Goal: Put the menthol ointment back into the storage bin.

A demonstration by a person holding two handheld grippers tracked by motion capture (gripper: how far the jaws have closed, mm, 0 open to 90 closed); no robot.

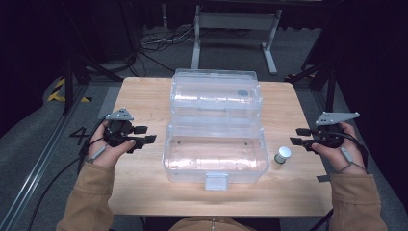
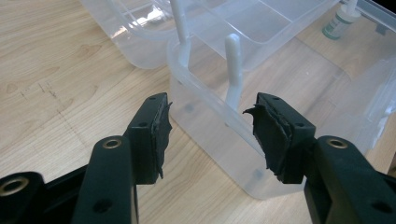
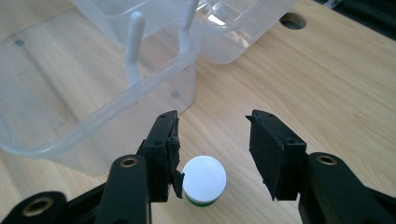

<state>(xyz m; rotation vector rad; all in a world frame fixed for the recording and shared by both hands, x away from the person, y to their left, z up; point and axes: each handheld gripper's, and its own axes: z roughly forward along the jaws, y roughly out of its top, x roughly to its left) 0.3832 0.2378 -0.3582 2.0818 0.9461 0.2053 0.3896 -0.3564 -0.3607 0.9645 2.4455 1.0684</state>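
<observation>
Your left gripper (image 1: 146,134) sits at the left side of the wooden bench (image 1: 144,96), held in your left hand (image 1: 108,147), with its jaws apart and holding nothing; they point right toward the clear plastic box (image 1: 215,154), and in the left gripper view (image 2: 208,128) the near-left corner of that box lies just beyond the jaw tips. Your right gripper (image 1: 299,136) is at the right edge of the bench in your right hand (image 1: 337,147), its jaws also apart and empty, pointing left. The box stands open in the middle of the bench: its lower tub is nearer you with a latch tab (image 1: 216,181) at the near edge, and an upper tray (image 1: 215,94) is swung up and away on white arms toward the far side. A small bottle (image 1: 282,155) with a white cap and a green body stands upright on the bench just right of the tub, between the box and your right gripper. In the right gripper view (image 3: 212,156) that bottle (image 3: 204,179) sits low between the jaws, close to the left-hand one; whether it touches the pad is hard to tell
</observation>
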